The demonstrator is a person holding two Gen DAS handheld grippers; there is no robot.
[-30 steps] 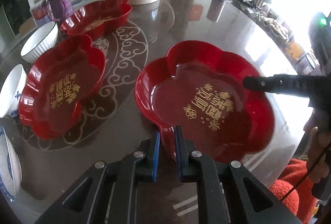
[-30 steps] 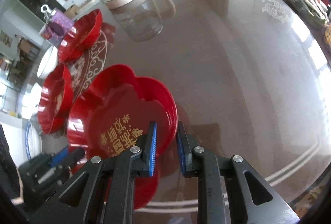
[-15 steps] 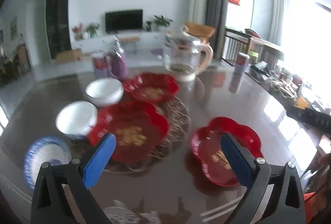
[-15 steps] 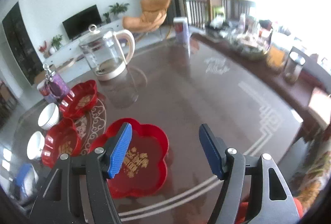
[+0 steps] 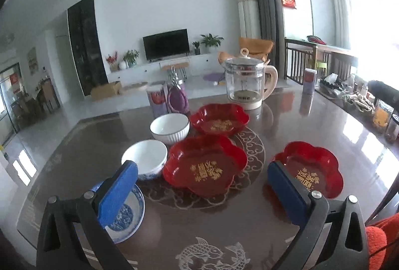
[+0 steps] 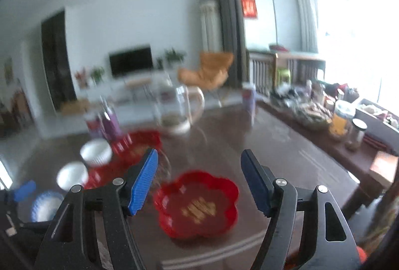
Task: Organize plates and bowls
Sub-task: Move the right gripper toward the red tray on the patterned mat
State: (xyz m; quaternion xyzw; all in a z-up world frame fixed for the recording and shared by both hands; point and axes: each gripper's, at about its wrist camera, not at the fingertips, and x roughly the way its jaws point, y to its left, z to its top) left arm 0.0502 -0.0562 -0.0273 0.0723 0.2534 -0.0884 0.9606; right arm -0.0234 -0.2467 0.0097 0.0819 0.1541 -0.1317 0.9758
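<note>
In the left wrist view, the left gripper [image 5: 199, 185] is held wide apart and empty above the table [image 5: 311, 120], where three red plates [image 5: 205, 165] are seen beside two white bowls [image 5: 169, 129] and a blue-patterned plate [image 5: 127, 217]. In the blurred right wrist view, the right gripper [image 6: 199, 182] is also spread wide with nothing grasped, and one red plate [image 6: 197, 205] is seen lying on the table below its fingers.

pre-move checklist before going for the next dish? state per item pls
1. Left gripper open, holding nothing: ok.
2. Right gripper open, holding nothing: ok.
3. Lone red flower-shaped plate flat on the dark glossy table, apart from the others: ok.
4. Nearer red flower-shaped plate on the patterned mat with nothing stacked on it: ok.
5. Two white bowls upright, unstacked: ok.
6. Right wrist view sharp enough to aim: not ok, blurred.
</note>
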